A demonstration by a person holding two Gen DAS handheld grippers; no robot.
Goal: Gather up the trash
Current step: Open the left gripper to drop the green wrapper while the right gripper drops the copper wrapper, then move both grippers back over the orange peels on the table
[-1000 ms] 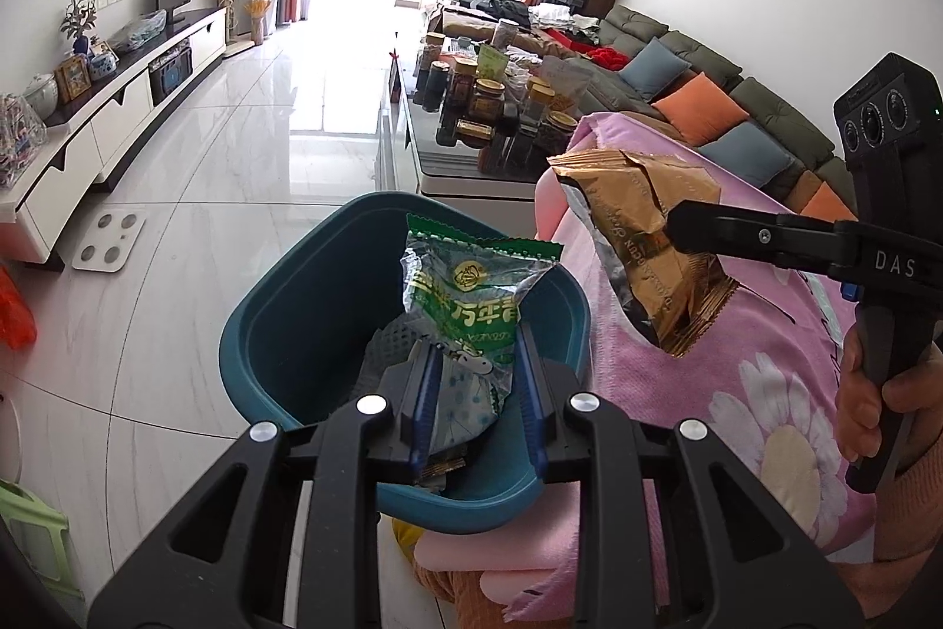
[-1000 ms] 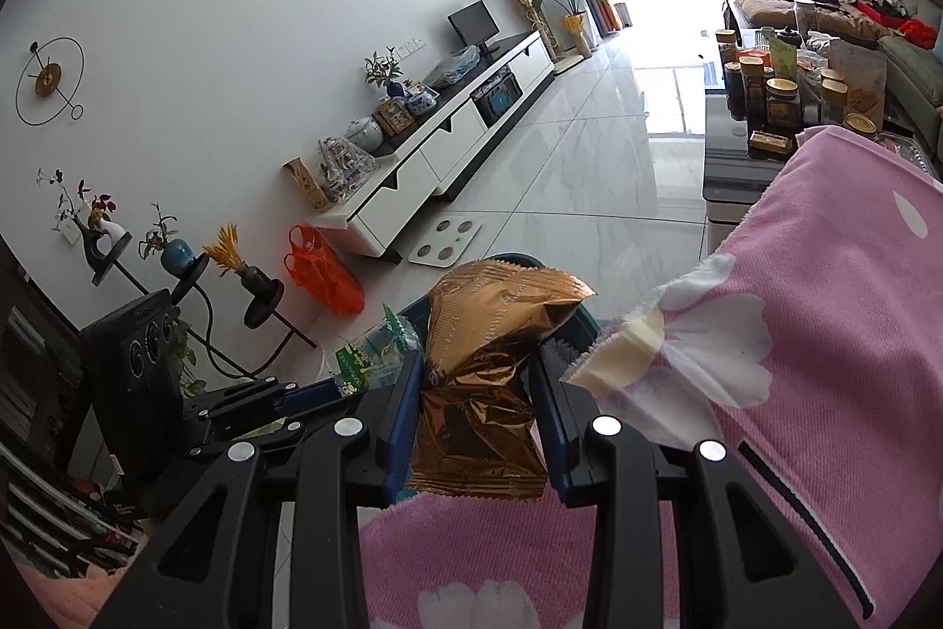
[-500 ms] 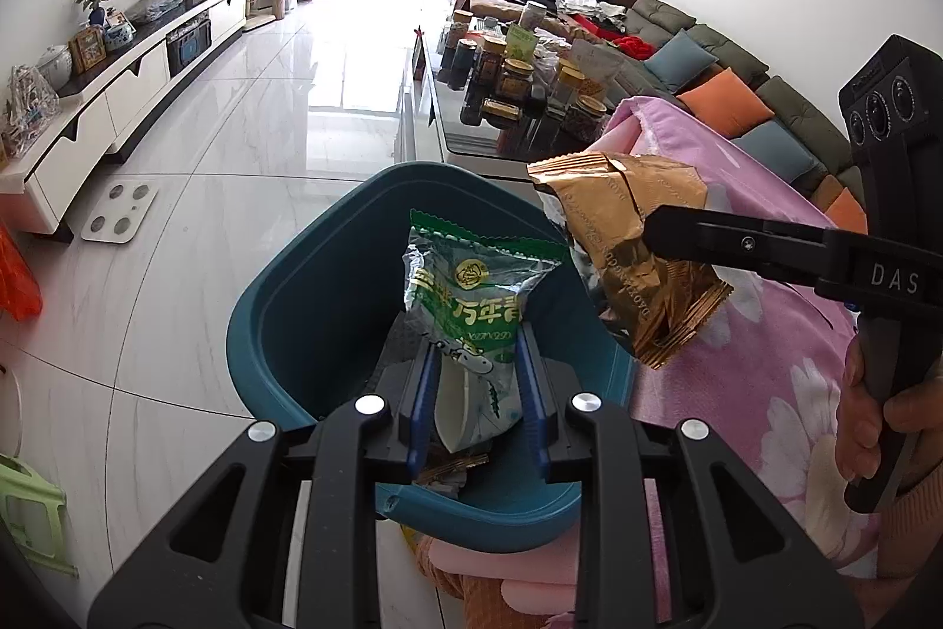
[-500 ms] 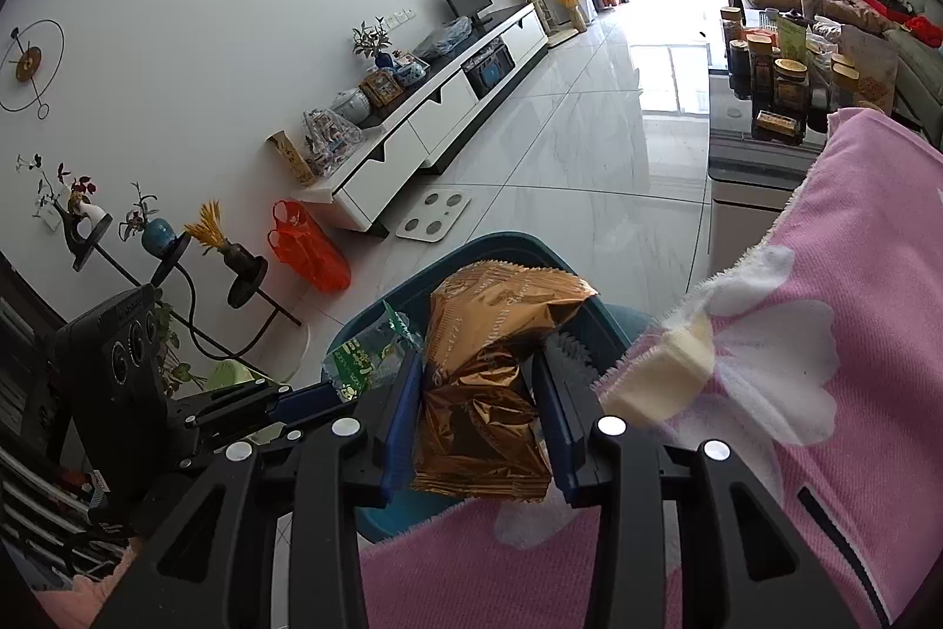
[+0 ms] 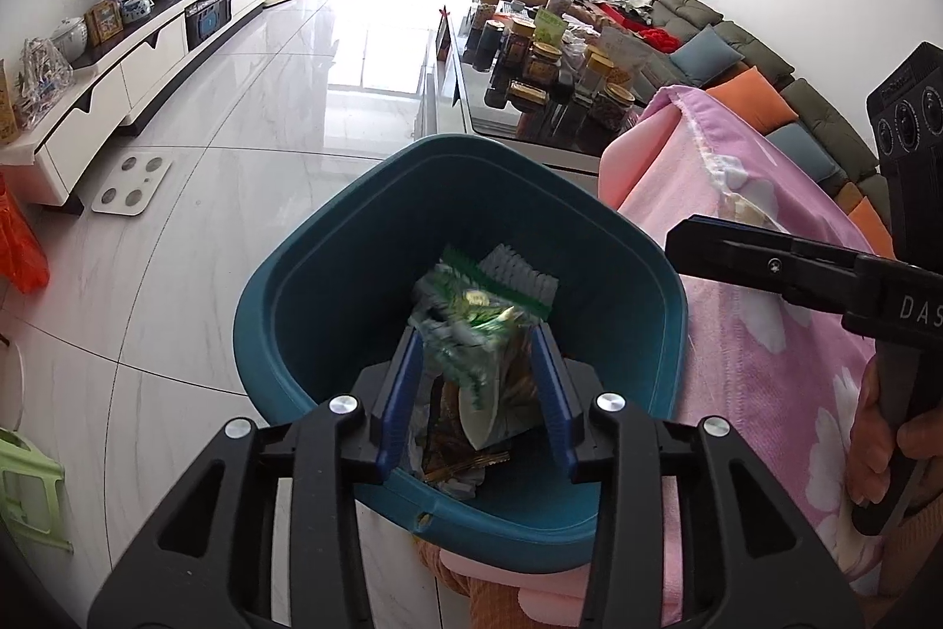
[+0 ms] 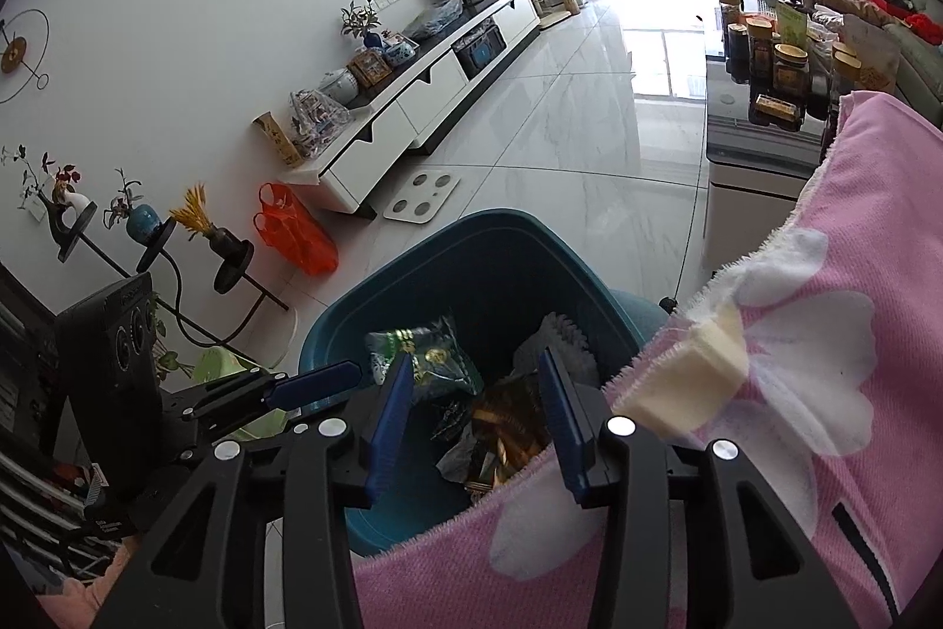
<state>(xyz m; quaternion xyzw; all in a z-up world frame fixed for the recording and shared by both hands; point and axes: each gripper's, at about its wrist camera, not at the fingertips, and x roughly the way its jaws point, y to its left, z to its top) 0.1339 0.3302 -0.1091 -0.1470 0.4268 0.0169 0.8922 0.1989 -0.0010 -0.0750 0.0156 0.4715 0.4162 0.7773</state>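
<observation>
**Two wrappers let go over the bin**

Both wrappers are now down in the teal bin (image 5: 330,275), which stands on the floor just beside the pink blanket (image 5: 766,334).

- Left claw (image 5: 477,393): jaws opening over the bin. The green packet (image 5: 471,322) shows blurred between them, apart from both pads, so read it as dropping or just landed.
- Right claw (image 6: 474,417): jaws opening, nothing between them. The gold wrapper (image 6: 507,428) lies in the bin below, partly hidden by the blanket edge.
- Other scraps sit in the bin too, including a pale crumpled piece (image 6: 560,340); what it is I cannot tell.

Handling, as a judgement: both packets look like empty foil-film, very light, soft and slick. They will crumple, not resist, and can flutter or slide off a pad. If you must retrieve one, pinch a flat sealed edge or a crumpled fold, not the puffed middle.

Against half a second ago: you then held the green packet upright in the left claw and the gold wrapper in the right, above the rim. Now both claws stand wider and closer over the bin mouth, and the gold wrapper has left the left view entirely.
</observation>
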